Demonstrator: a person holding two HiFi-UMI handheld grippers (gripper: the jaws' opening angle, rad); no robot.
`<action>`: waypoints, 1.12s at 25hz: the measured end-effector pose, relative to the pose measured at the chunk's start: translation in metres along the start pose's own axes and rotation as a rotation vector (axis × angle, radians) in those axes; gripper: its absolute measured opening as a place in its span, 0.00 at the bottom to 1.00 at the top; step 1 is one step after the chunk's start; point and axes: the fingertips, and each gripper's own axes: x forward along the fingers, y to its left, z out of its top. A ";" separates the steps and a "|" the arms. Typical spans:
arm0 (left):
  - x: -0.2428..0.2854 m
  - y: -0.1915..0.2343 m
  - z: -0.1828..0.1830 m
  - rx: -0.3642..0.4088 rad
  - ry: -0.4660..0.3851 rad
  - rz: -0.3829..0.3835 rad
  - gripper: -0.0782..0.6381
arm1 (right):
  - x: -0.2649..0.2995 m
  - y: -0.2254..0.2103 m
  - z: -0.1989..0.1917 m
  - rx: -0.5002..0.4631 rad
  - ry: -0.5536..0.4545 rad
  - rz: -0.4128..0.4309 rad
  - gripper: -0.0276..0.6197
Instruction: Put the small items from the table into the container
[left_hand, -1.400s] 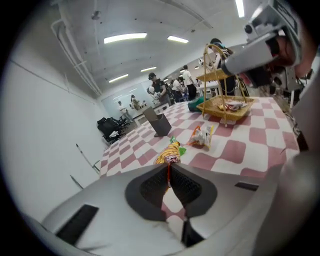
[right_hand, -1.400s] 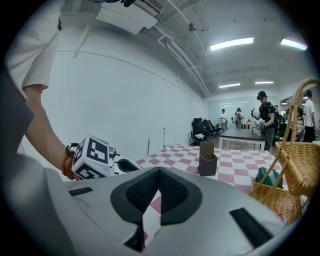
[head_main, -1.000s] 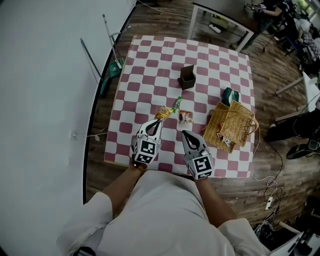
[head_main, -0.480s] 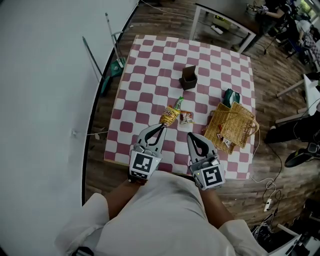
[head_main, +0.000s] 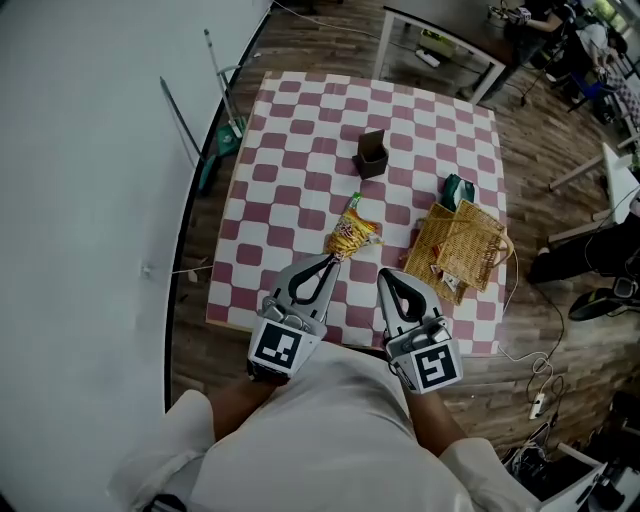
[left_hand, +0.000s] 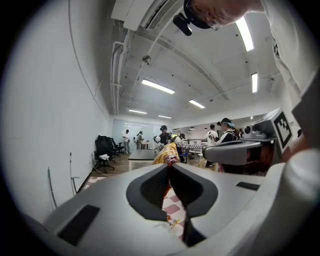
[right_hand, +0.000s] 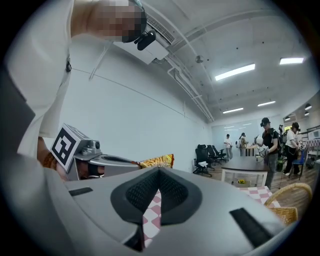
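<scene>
My left gripper (head_main: 335, 260) is shut on the end of a yellow snack packet (head_main: 351, 234), which hangs in the air above the checked table (head_main: 290, 150). In the left gripper view the packet (left_hand: 166, 153) sticks out beyond the closed tips of the left gripper (left_hand: 169, 165). My right gripper (head_main: 386, 276) is beside it, shut with nothing in it; its tips meet in the right gripper view (right_hand: 159, 170), where the packet (right_hand: 157, 161) shows to the left. The wicker basket (head_main: 478, 232) stands open at the table's right side, apart from both grippers.
A small brown holder (head_main: 371, 154) stands mid-table. A dark green packet (head_main: 458, 190) lies against the basket's far side. Poles lean at the wall (head_main: 215, 75) left of the table. A white table (head_main: 440, 45) and people stand beyond.
Both grippers rose toward the camera. The left one lifted the yellow packet off the table, and it now covers the small packet that lay beside it.
</scene>
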 end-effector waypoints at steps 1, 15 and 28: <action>0.001 -0.002 0.000 0.002 -0.001 -0.006 0.16 | -0.001 -0.002 0.001 0.003 -0.005 -0.009 0.05; 0.031 -0.068 0.012 -0.021 -0.016 -0.182 0.16 | -0.053 -0.041 0.004 0.038 -0.027 -0.169 0.05; 0.067 -0.153 0.018 -0.018 -0.016 -0.392 0.16 | -0.132 -0.083 0.000 0.049 -0.011 -0.363 0.05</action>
